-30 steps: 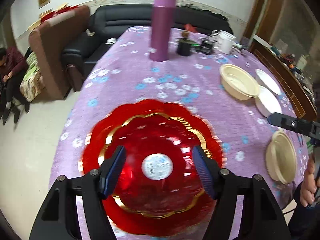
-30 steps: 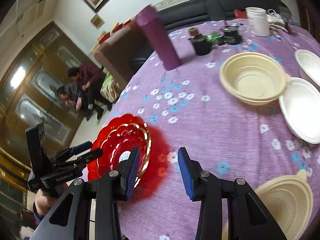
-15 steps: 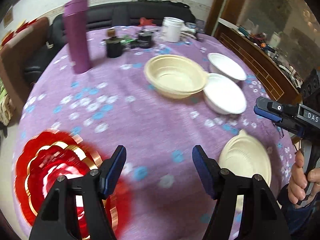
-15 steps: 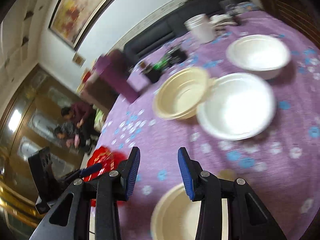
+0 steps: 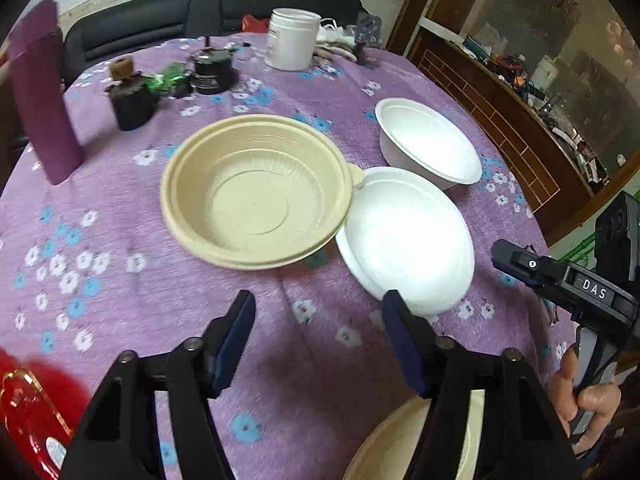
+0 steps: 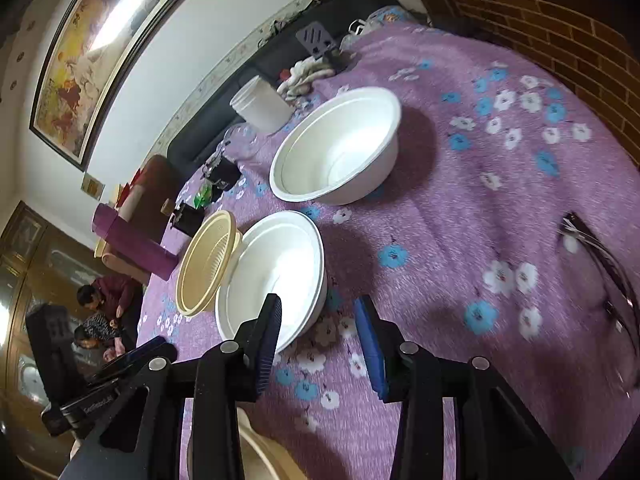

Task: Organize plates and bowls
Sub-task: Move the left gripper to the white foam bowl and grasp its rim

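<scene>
A beige bowl [image 5: 256, 192] sits mid-table, its rim touching a white bowl [image 5: 408, 236] to its right. A second white bowl [image 5: 428, 140] stands farther back. Another beige bowl [image 5: 404, 444] lies at the near edge under my left gripper [image 5: 320, 324], which is open and empty above the cloth. A red plate [image 5: 28, 404] shows at the lower left. In the right wrist view my right gripper [image 6: 318, 332] is open and empty just before the near white bowl [image 6: 276, 272], with the beige bowl [image 6: 208, 260] to its left and the far white bowl [image 6: 340, 152] behind.
The round table has a purple flowered cloth [image 5: 132, 308]. A tall purple flask [image 5: 40, 92], black cups [image 5: 132, 96], a white jar [image 5: 294, 40] and cloths stand at the back. A wooden cabinet [image 5: 520, 112] runs along the right. Glasses [image 6: 600, 264] lie on the right.
Both grippers have swung right, away from the red plate and toward the beige and white bowls. The red plate has slid to the left wrist view's lower left corner. Both stay open.
</scene>
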The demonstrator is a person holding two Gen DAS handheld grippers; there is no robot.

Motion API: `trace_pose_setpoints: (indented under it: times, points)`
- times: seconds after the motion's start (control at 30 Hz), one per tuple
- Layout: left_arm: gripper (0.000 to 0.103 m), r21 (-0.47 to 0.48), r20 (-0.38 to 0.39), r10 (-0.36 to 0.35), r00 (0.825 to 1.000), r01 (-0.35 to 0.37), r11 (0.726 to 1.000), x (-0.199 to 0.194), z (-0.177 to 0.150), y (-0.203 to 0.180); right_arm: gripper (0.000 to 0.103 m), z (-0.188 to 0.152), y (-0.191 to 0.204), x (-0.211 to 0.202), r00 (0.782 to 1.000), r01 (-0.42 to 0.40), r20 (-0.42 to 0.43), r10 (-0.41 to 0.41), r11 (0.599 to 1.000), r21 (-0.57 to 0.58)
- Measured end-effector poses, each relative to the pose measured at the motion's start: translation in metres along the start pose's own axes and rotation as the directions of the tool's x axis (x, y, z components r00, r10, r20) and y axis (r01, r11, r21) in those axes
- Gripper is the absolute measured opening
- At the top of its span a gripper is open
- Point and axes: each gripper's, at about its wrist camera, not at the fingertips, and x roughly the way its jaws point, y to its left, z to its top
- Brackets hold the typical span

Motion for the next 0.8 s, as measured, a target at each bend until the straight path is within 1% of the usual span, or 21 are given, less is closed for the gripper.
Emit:
trace_pose_setpoints:
  times: [0.03,0.1,0.17,0.2,0.23,0.27,0.3,0.33,0.37,0.4,0.47,0.63,0.7,0.77,0.8]
  points:
    - [0.055,0.005,-0.007,0.004,1.000,-0.004,1.000,0.006,0.002,-0.003,0.036,0.001,0.000,0.004,1.000,0.002,-0.005,-0.002,1.000,-0.002]
    - [0.053,0.008,-0.025,0.025,0.999,-0.024,1.000,0.018,0.005,-0.006,0.031,0.003,0.000,0.016,1.000,0.003,-0.019,-0.003,1.000,-0.004]
    - [0.051,0.000,-0.035,0.006,0.999,-0.006,1.000,0.026,0.009,-0.007,0.030,0.006,-0.002,0.028,1.000,-0.002,-0.031,0.003,1.000,0.013]
    - [0.047,0.002,-0.036,-0.009,0.999,0.009,1.000,0.030,0.011,-0.009,0.024,0.006,-0.002,0.032,0.999,-0.014,-0.033,0.014,1.000,0.011]
    - [0.038,0.005,-0.036,-0.019,0.999,0.019,1.000,0.034,0.013,-0.010,0.018,0.005,-0.001,0.036,0.999,-0.024,-0.037,0.024,1.000,0.003]
    - [0.034,0.014,-0.045,-0.024,0.999,0.024,1.000,0.038,0.015,-0.013,0.013,0.004,0.000,0.039,0.999,-0.021,-0.040,0.020,1.000,-0.002]
    - [0.024,0.020,-0.055,-0.026,0.998,0.027,0.999,0.041,0.015,-0.016,0.012,0.003,0.000,0.040,0.999,-0.021,-0.041,0.020,1.000,-0.003]
    - [0.020,0.027,-0.061,-0.037,0.997,0.039,0.999,0.042,0.014,-0.019,0.011,0.001,0.000,0.039,0.999,-0.032,-0.043,0.032,0.999,-0.002]
    - [0.020,0.041,-0.065,-0.049,0.997,0.052,0.998,0.041,0.011,-0.023,0.011,-0.001,0.001,0.035,0.998,-0.048,-0.044,0.048,0.999,0.002]
    - [0.020,0.059,-0.065,-0.044,0.997,0.048,0.997,0.039,0.009,-0.026,0.011,-0.004,0.003,0.031,0.998,-0.052,-0.044,0.052,0.999,-0.002]
    - [0.020,0.078,-0.065,-0.052,0.997,0.057,0.995,0.034,0.001,-0.032,0.011,-0.011,0.006,0.019,0.999,-0.042,-0.034,0.042,0.999,-0.021]
    - [0.020,0.115,-0.094,-0.101,0.990,0.111,0.987,0.022,-0.017,-0.043,0.011,-0.031,0.002,-0.013,0.996,-0.079,-0.033,0.079,0.997,-0.015]
    - [0.021,0.135,-0.095,-0.091,0.991,0.104,0.985,0.022,-0.019,-0.047,0.012,-0.037,-0.002,-0.019,0.996,-0.083,-0.037,0.083,0.997,-0.006]
    - [0.021,0.134,-0.100,-0.080,0.992,0.093,0.987,0.026,-0.018,-0.049,0.012,-0.039,-0.004,-0.018,0.996,-0.075,-0.040,0.075,0.997,-0.007]
    - [0.024,0.138,-0.101,-0.072,0.992,0.086,0.987,0.027,-0.017,-0.050,0.013,-0.039,-0.007,-0.015,0.997,-0.068,-0.047,0.068,0.998,0.004]
